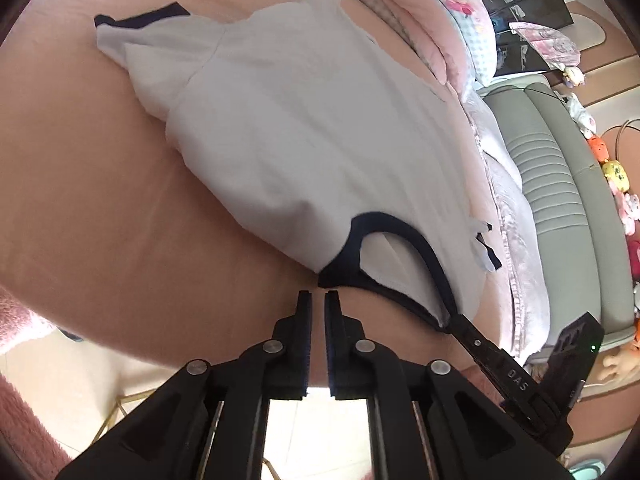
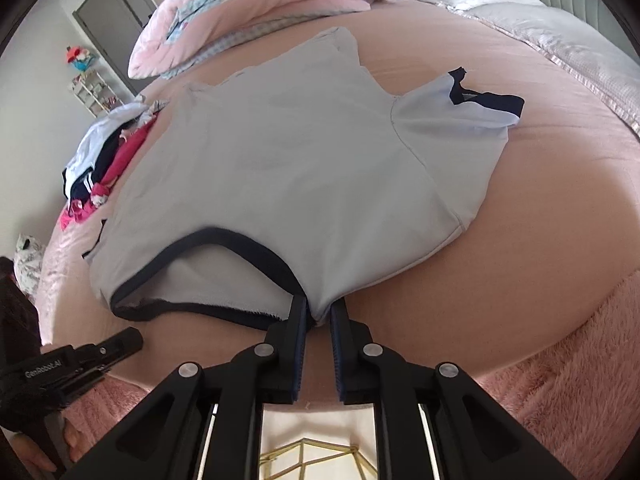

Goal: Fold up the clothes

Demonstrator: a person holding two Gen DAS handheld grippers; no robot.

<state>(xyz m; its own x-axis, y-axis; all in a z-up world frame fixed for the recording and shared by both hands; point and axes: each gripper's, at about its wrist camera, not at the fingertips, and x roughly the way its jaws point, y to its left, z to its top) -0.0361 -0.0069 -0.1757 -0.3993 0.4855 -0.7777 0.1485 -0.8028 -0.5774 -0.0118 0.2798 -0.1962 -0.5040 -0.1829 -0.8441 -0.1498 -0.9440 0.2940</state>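
Note:
A pale grey T-shirt with navy trim lies flat on the pink bed, its navy collar nearest me. In the left wrist view my left gripper stands just short of the collar's corner. Its fingers are a narrow gap apart with nothing between them. In the right wrist view my right gripper is shut on the T-shirt at the shoulder beside the collar. The right gripper also shows in the left view, pinching that edge. The left gripper shows low at the left of the right view.
Folded pink and checked bedding lies beyond the shirt. A heap of red, white and navy clothes sits on the bed's far left. A grey padded headboard and soft toys border one side. A pink fluffy throw hangs at the near edge.

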